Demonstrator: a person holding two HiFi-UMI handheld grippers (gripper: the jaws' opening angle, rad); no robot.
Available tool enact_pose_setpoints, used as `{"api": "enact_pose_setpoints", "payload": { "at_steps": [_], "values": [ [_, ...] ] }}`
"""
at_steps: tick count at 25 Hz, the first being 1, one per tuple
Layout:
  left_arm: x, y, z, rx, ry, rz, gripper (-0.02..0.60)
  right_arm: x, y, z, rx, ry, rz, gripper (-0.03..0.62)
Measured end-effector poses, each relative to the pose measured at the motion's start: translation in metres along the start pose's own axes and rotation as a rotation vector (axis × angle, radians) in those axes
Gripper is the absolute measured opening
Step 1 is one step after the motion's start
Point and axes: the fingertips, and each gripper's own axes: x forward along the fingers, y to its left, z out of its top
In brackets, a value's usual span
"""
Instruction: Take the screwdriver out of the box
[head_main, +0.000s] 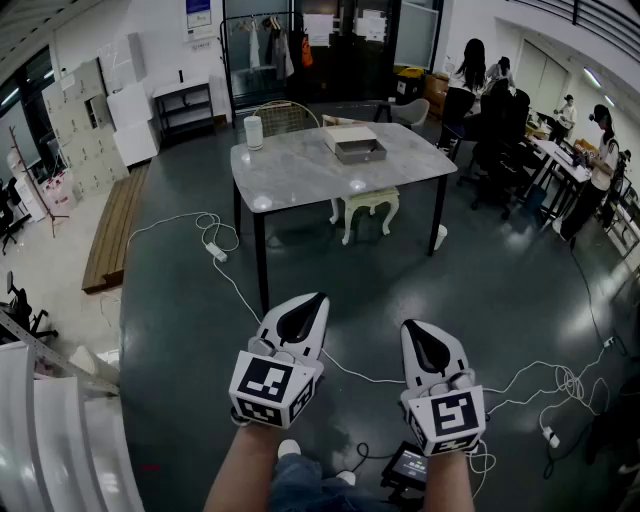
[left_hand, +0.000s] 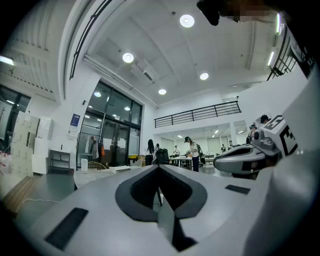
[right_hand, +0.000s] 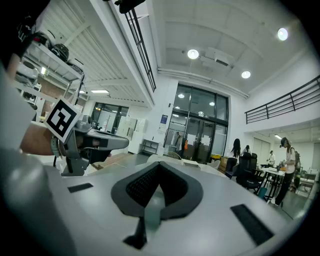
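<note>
Left gripper (head_main: 312, 303) and right gripper (head_main: 416, 326) both closed, empty; box (head_main: 352, 146) upper centre, screwdriver unseen inside, probably light, stiff, shaft slippery: take the handle.

both forearms reach forward side by side, left gripper (head_main: 305, 312) and right gripper (head_main: 424, 336) held about level, jaws closed together, nothing between them.

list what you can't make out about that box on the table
Screwdriver: not visible. In the head view the box is far off and too small, and its walls hide the inside.
Both gripper views: box seen tiny and side-on, so its inside is hidden.
</note>
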Motion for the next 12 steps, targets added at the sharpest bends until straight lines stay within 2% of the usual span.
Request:
{"api": "enact_pose_setpoints", "payload": {
  "at_steps": [7,12],
  "values": [
    [0.0,-0.048,0.004,0.003,-0.021,0.035,0.014,-0.034,-0.03,-0.007,0.019,-0.022,0.043,0.025],
    [0.005,-0.061,0.01,0.001,-0.025,0.05,0.013,-0.04,-0.041,-0.006,0.021,-0.052,0.063,0.025]
  ]
}}
